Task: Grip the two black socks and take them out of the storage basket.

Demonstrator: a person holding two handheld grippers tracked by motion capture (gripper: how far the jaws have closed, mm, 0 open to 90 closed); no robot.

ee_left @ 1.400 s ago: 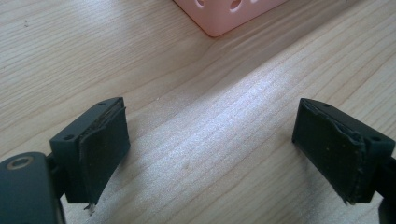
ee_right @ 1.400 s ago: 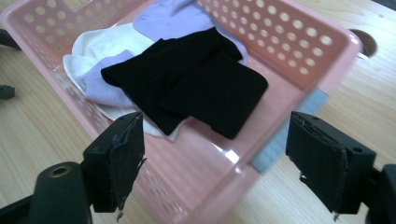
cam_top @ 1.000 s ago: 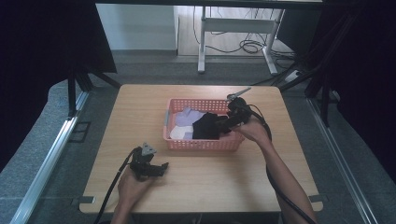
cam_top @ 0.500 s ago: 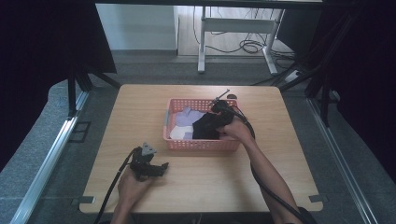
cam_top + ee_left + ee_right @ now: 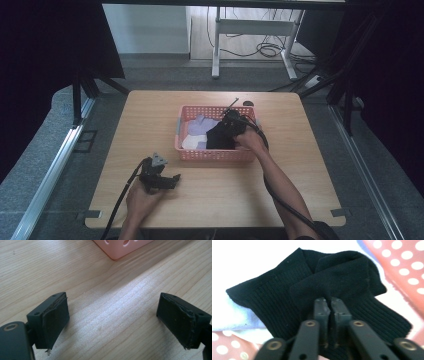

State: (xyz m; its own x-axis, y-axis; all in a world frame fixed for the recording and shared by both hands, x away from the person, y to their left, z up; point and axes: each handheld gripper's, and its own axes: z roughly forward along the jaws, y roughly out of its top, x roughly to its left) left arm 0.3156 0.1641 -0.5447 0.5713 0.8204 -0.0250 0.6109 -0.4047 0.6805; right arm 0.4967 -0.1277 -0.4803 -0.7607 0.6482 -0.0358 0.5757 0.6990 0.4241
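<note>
A pink perforated basket [image 5: 215, 155] stands mid-table and holds white and lilac cloths [image 5: 197, 131] and a black ribbed sock [image 5: 218, 136]. My right gripper [image 5: 227, 125] reaches into the basket from the right. In the right gripper view its jaws are pressed together on a fold of the black sock [image 5: 329, 277], with the gripper [image 5: 330, 301] shut on it above the pink basket wall [image 5: 407, 262]. My left gripper [image 5: 172, 180] rests low over the bare wood near the table's front left, open, with nothing between its pads [image 5: 56, 320]. A corner of the basket [image 5: 120, 247] lies ahead of it.
The wooden table [image 5: 300, 165] has bare room left and right of the basket. A small dark round thing [image 5: 248, 104] sits near the far edge. Cables trail from both grippers toward the front. Beyond the table stand a white desk frame [image 5: 250, 30] and black curtains.
My right gripper has moved left and down into the basket, onto the black sock. The left gripper has stayed where it was.
</note>
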